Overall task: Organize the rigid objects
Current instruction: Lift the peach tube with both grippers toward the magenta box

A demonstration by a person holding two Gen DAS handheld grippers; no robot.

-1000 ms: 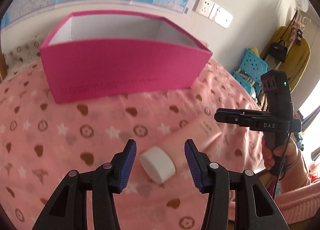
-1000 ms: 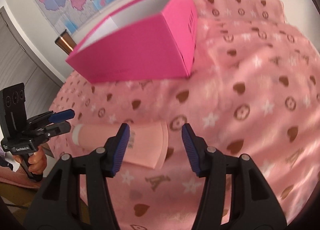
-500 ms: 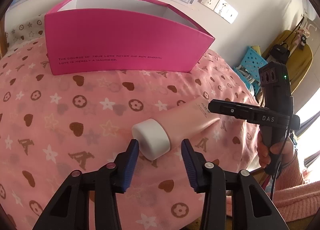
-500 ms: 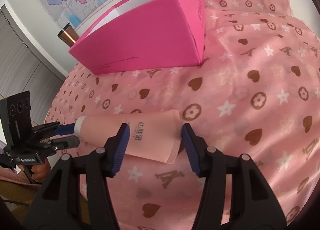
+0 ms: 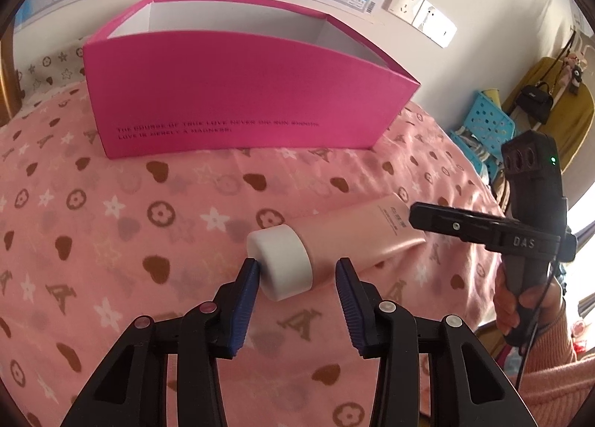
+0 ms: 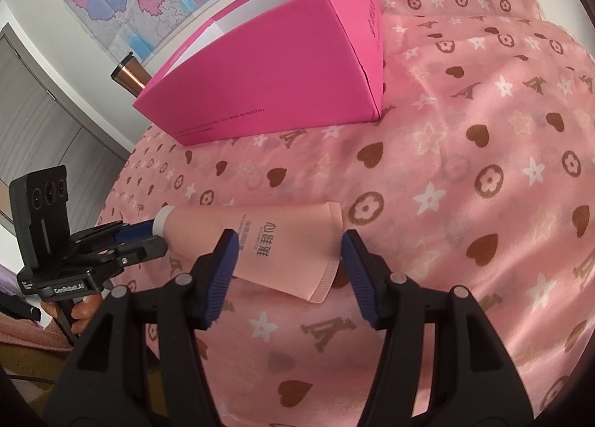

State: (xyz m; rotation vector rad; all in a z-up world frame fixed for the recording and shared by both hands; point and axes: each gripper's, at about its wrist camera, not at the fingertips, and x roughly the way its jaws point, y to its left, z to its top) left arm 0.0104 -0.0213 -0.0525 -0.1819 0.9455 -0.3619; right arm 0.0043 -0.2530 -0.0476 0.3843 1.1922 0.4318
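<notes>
A pink cosmetic tube (image 5: 357,237) with a white cap (image 5: 282,259) lies on the pink patterned cloth. My left gripper (image 5: 297,271) is shut on the cap, which the right wrist view shows pinched between its fingers (image 6: 143,237). My right gripper (image 6: 290,239) straddles the tube's flat crimped end (image 6: 319,278). Its jaws are opening, and a gap shows beside its right pad. One of the right gripper's fingers (image 5: 438,220) reaches over the tube's far end. An open magenta box (image 5: 241,100) stands behind the tube, also seen in the right wrist view (image 6: 267,89).
A copper tumbler (image 6: 128,79) stands behind the box by the wall map. Past the cloth's right edge are a blue perforated basket (image 5: 487,122) and a yellow garment with a black handbag (image 5: 535,100). Hands in pink sleeves hold both grippers.
My left gripper's jaws have narrowed from wide apart onto the white cap. The right gripper's jaws have widened slightly around the tube's crimped end.
</notes>
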